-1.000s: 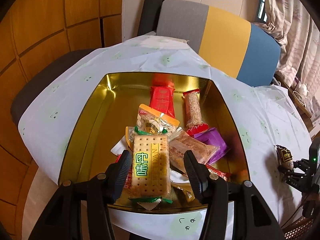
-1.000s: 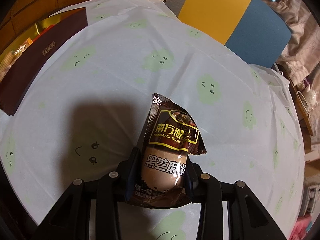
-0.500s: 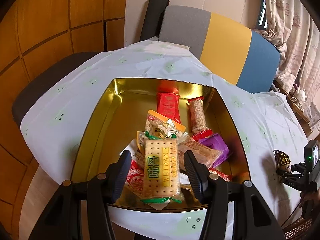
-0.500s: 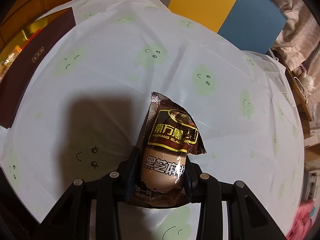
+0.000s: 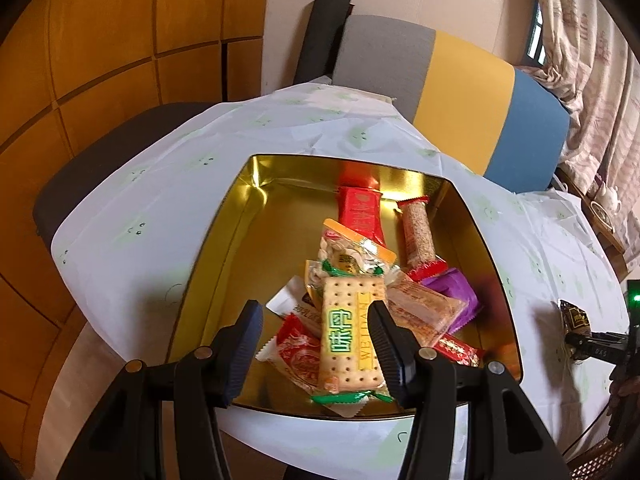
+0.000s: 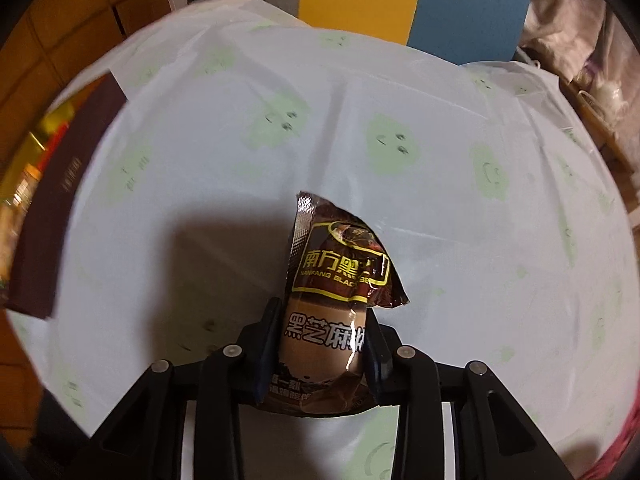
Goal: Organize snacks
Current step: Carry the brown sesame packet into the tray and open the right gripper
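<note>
A gold tin (image 5: 216, 240) on the table holds several snack packets; a cracker pack with green ends (image 5: 350, 344) lies on top near its front edge. My left gripper (image 5: 316, 316) is open and empty, above the tin's near side. My right gripper (image 6: 322, 320) is shut on a brown sesame-paste packet (image 6: 340, 276), held above the tablecloth. That packet (image 5: 574, 320) also shows at the far right of the left wrist view. The tin's dark outer wall (image 6: 60, 204) is at the left edge of the right wrist view.
A white tablecloth with green faces (image 6: 400, 128) covers the round table. A grey, yellow and blue chair back (image 5: 460, 96) stands behind it. A dark seat (image 5: 100, 160) is at the left, and curtains (image 5: 592, 60) at the right.
My left gripper has drawn back and up from the cracker pack, which lies in the tin. My right gripper has lifted and swung with the brown packet held.
</note>
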Demonstrator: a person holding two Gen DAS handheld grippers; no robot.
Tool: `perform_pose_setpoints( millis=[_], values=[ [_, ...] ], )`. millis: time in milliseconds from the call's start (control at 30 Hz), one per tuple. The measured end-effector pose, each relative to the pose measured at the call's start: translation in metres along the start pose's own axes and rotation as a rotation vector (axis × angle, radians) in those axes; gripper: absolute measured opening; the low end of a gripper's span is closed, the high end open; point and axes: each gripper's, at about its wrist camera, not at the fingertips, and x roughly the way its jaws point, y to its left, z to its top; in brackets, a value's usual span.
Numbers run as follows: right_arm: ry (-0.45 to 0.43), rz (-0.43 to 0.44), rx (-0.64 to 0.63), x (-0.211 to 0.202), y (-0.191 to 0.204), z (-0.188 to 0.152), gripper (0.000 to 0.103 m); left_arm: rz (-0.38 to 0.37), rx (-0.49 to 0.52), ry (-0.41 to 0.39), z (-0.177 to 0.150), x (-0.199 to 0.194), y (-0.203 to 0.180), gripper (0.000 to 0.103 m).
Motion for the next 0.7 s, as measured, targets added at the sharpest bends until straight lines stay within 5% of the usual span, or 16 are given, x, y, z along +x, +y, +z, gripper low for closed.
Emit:
perform_pose_setpoints(
  millis=[433, 700],
  values=[
    [-0.218, 0.322, -0.299, -0.065, 0.152, 0.081, 0.036, 0.025, -0.037, -0.013, 0.003, 0.001, 0.014, 0.055],
    [-0.146, 0.406, -0.379, -0.016, 0.249, 0.087, 0.036, 0.041, -0.035, 0.003, 0.001, 0.007, 0.018, 0.055]
  ],
)
